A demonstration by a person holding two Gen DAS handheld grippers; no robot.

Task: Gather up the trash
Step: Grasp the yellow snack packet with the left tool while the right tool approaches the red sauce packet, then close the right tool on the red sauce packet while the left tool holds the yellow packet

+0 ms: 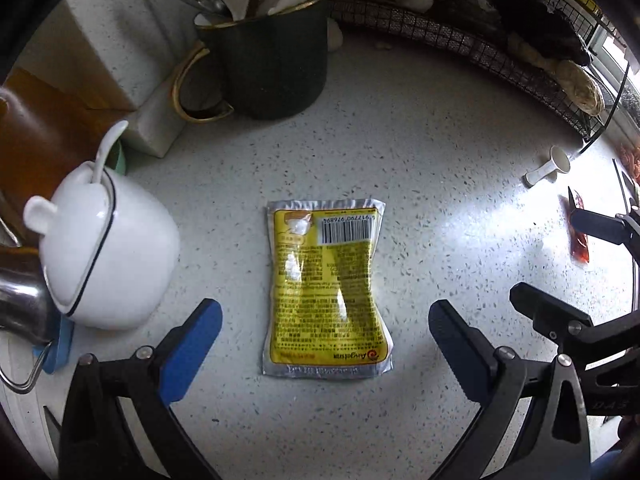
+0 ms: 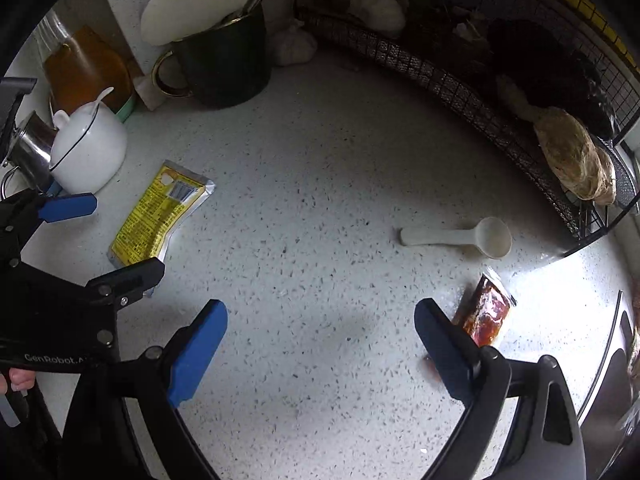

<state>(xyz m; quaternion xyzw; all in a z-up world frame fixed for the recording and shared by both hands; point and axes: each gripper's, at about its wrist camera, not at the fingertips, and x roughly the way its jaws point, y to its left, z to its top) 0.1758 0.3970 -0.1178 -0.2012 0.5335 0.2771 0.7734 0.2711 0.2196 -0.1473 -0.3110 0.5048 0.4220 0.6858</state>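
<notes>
While both tongs gape wide w/ nothing held, yellow packet (image 1: 326, 286) reads "Angelstar", barcode 976894.

The shiny yellow foil packet (image 1: 326, 288) lies on the smooth speckled stone counter (image 1: 440, 184); the white lidded pot (image 1: 108, 248) looks glossy.

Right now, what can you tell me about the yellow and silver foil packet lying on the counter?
The yellow and silver foil packet is a flat, crinkled, glossy sachet with silver sealed edges, dense small print and a barcode near its far end. It lies flat on the speckled white countertop, printed back up, touching nothing else. The open left gripper has its blue-padded fingers on either side of the packet's near end, not touching it.
</notes>
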